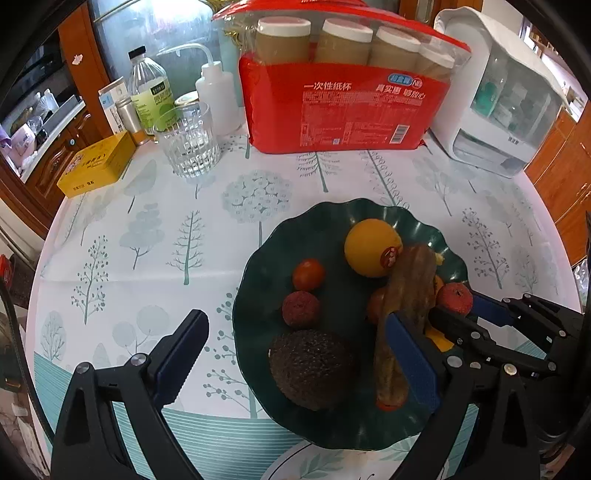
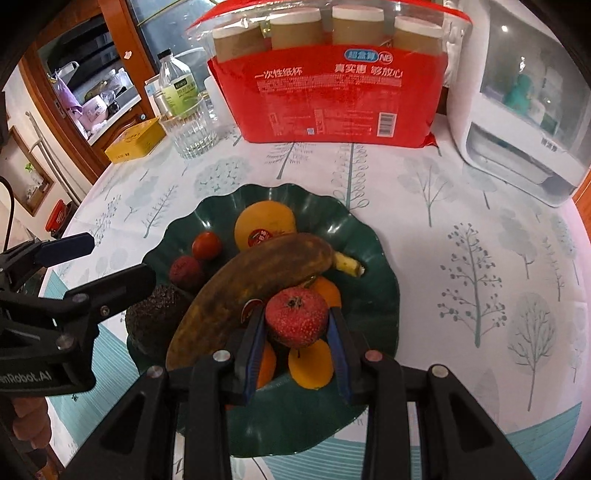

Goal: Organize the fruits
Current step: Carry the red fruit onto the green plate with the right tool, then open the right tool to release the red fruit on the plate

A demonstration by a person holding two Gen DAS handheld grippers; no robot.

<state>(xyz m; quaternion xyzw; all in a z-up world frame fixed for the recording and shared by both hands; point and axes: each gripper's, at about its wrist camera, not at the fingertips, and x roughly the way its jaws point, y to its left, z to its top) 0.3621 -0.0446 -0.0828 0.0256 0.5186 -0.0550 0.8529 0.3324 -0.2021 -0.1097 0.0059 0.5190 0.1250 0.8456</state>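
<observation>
I see a red pack of paper cups (image 1: 343,107) at the back of my bench (image 1: 147,236), a ribbed glass (image 1: 190,142) and yellow tin (image 1: 98,162) to its left, a white appliance (image 1: 502,107) to its right.

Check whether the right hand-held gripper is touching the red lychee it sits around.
Touching. The right wrist view shows the right hand-held gripper with both blue pads pressed against the sides of the red lychee, with no gap visible on either side.

Tree-print tablecloth (image 1: 147,240) before wooden cabinets (image 1: 77,74) and a frosted window (image 1: 155,33).
</observation>
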